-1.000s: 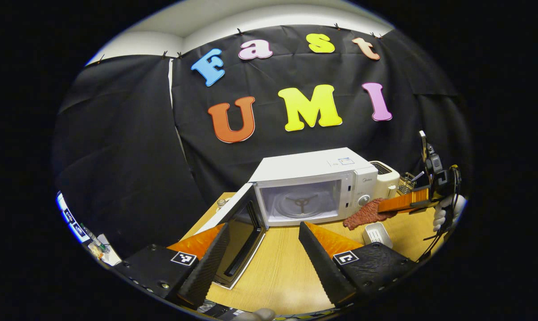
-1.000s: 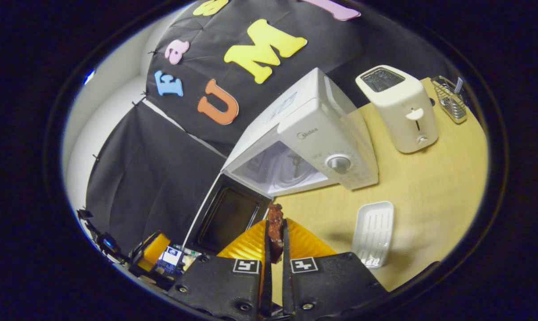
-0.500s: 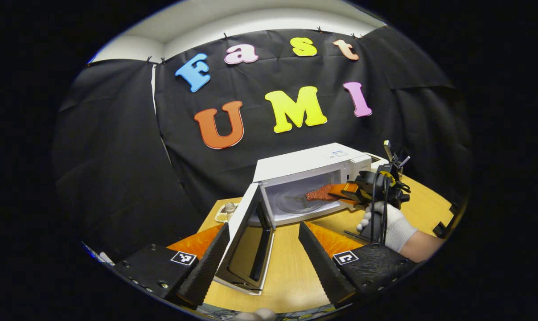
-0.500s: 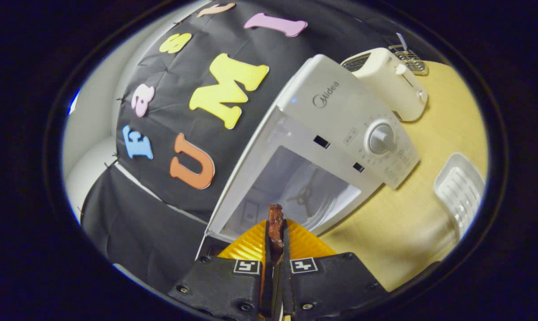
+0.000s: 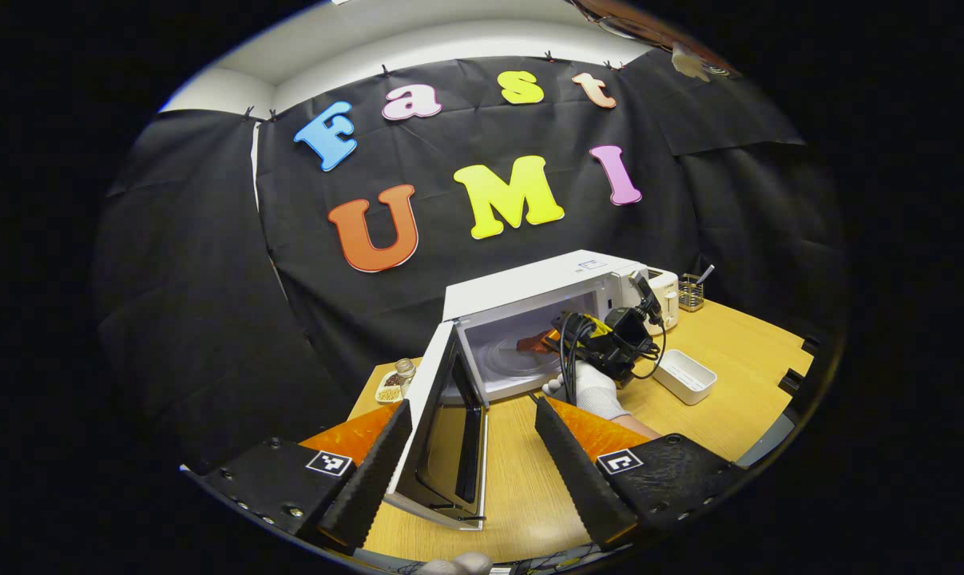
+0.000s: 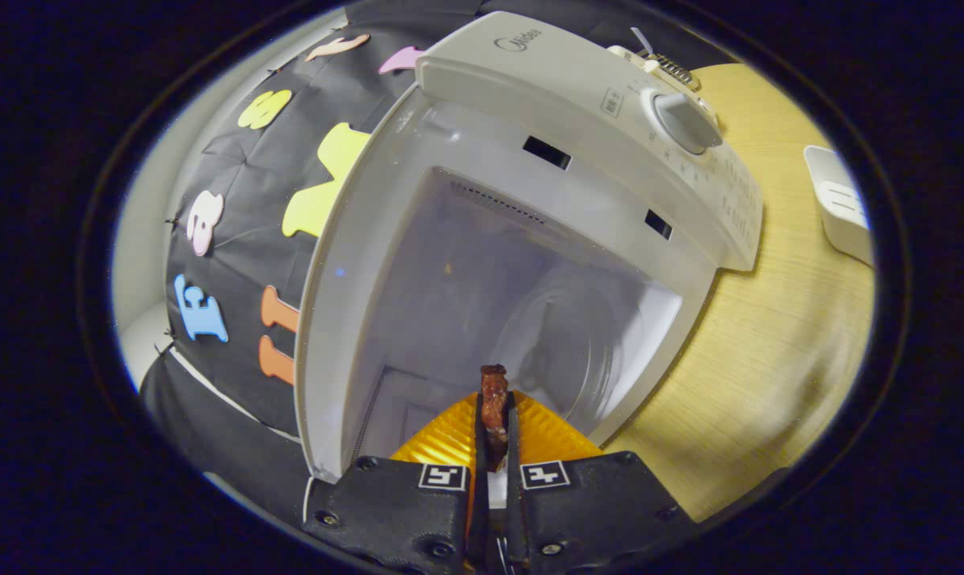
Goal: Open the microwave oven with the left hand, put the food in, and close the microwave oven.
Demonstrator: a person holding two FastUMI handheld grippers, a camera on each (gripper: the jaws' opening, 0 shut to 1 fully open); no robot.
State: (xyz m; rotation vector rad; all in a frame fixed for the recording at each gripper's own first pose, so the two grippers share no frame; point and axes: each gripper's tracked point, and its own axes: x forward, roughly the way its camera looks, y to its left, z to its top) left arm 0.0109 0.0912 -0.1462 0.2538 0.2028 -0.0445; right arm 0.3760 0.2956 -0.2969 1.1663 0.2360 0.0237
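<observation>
Looking along my left claw (image 5: 470,471), I see its two fingers spread wide with nothing between them, hanging over the near edge of the wooden table (image 5: 737,391). The microwave (image 5: 541,291) is my landmark. Its door (image 5: 438,431) swings out toward me from the left side of the cavity and stands between my fingers in this view, whether it touches them I cannot tell. The cavity mouth is open. My right claw (image 5: 547,342), held by a gloved hand (image 5: 589,387), reaches into it from the front right, and the food (image 5: 529,343) shows as a reddish piece above the glass turntable (image 5: 513,359). Right of the microwave's front lies a white tray (image 5: 687,375); behind the microwave's right end stand a toaster (image 5: 664,287) and a wire holder (image 5: 691,294). Left of the microwave, a small dish (image 5: 387,388) and a jar (image 5: 405,369) sit near the table edge.

In the right gripper view, my right claw (image 6: 493,435) is closed tight on the food (image 6: 494,403), both fingers pressing its sides. It points into the microwave (image 6: 577,104) cavity, with bare room on either side of the food. The turntable (image 6: 565,343) lies ahead, right of the food. The white tray (image 6: 841,208) rests on the table (image 6: 777,335) right of the microwave's dial (image 6: 684,120).
</observation>
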